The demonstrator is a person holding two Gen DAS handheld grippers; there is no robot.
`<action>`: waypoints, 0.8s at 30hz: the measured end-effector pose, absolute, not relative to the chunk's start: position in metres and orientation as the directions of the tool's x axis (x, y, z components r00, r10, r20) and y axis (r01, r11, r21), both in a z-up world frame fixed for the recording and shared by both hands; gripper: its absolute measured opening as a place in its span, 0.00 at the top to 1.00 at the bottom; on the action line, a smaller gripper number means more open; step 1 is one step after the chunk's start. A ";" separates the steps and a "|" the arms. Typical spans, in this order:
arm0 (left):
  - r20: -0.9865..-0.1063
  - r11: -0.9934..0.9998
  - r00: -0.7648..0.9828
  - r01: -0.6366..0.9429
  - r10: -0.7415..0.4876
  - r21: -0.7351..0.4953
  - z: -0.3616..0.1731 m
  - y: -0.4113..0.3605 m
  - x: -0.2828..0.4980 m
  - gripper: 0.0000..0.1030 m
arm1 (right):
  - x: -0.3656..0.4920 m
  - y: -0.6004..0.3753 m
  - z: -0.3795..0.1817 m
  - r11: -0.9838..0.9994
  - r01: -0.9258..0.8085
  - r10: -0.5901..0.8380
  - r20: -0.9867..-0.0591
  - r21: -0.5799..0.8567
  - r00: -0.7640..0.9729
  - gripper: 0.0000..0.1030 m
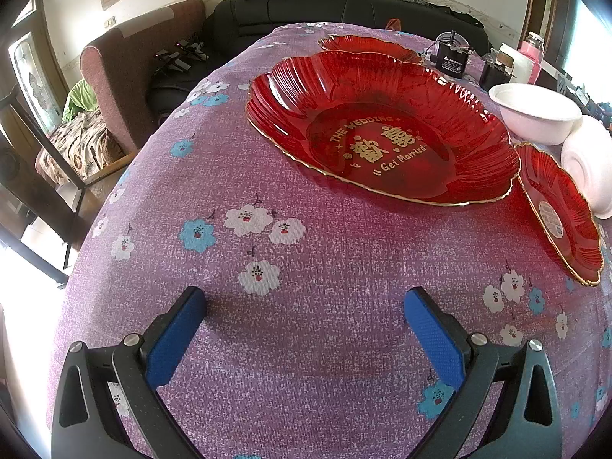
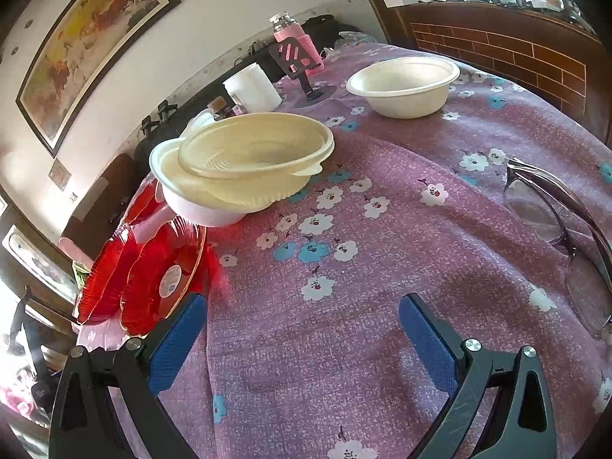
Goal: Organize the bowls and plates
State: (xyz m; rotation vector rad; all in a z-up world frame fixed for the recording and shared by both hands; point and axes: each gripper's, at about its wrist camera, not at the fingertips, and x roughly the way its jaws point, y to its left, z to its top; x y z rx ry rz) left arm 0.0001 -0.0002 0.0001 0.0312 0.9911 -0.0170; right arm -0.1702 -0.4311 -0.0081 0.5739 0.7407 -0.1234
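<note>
Left wrist view has the left gripper [image 1: 305, 302] at the bottom of the frame, its blue-padded jaws spread wide over bare floral tablecloth [image 1: 306, 252] and holding nothing. Above it, centre right, sits a large red scalloped dish [image 1: 382, 126] with a gold rim; gold lettering and characters are printed on its floor and nothing lies in it. A second red dish [image 1: 367, 46] peeks out just behind it at upper centre, mostly hidden. At the right edge a smaller red plate [image 1: 562, 210] carries a round label at its centre, and beside it a white bowl [image 1: 535, 113] stands upright, its inside not visible from this angle, with another white bowl [image 1: 587, 164] lying on its side.

Right wrist view shows the right gripper [image 2: 302, 304] also wide open and empty at the bottom of the frame over the cloth. Only here can the stack at centre left be read: a cream bowl [image 2: 256, 149] nested askew in a white bowl [image 2: 191, 199], the upper one empty with ridged rings on its floor. Two red plates [image 2: 153, 271] overlap at lower left, partly hidden by the left finger. Seen only in this view: a lone empty white bowl [image 2: 403, 82] at upper centre right, a pair of glasses [image 2: 562, 229] at the right edge, a black phone stand [image 2: 296, 65] and a framed painting [image 2: 88, 46] at upper left. A pink bottle [image 2: 296, 32] and white tub [image 2: 252, 90] stand at the cloth's upper edge.
</note>
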 end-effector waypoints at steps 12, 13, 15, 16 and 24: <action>-0.837 0.999 0.548 0.029 0.000 0.019 0.000 0.000 0.000 0.00 | -0.157 -0.406 0.002 0.878 0.178 0.177 -0.648 0.444 0.741 0.12; -0.837 0.999 0.548 0.029 0.000 0.019 0.000 0.000 0.000 0.00 | -0.155 -0.402 0.005 0.873 0.169 0.197 -0.648 0.458 0.736 0.17; -0.836 0.999 0.548 0.029 0.000 0.019 0.000 0.000 0.000 0.00 | -0.148 -0.380 0.017 0.878 0.108 0.251 -0.640 0.467 0.726 0.31; -0.837 0.999 0.548 0.029 0.000 0.019 0.000 0.000 0.000 0.00 | -0.145 -0.371 0.021 0.878 0.079 0.277 -0.635 0.473 0.721 0.33; -0.841 1.000 0.541 0.006 0.010 0.016 0.000 -0.004 0.000 0.00 | -0.086 -0.291 0.054 0.796 -0.161 0.544 -0.573 0.584 0.613 0.68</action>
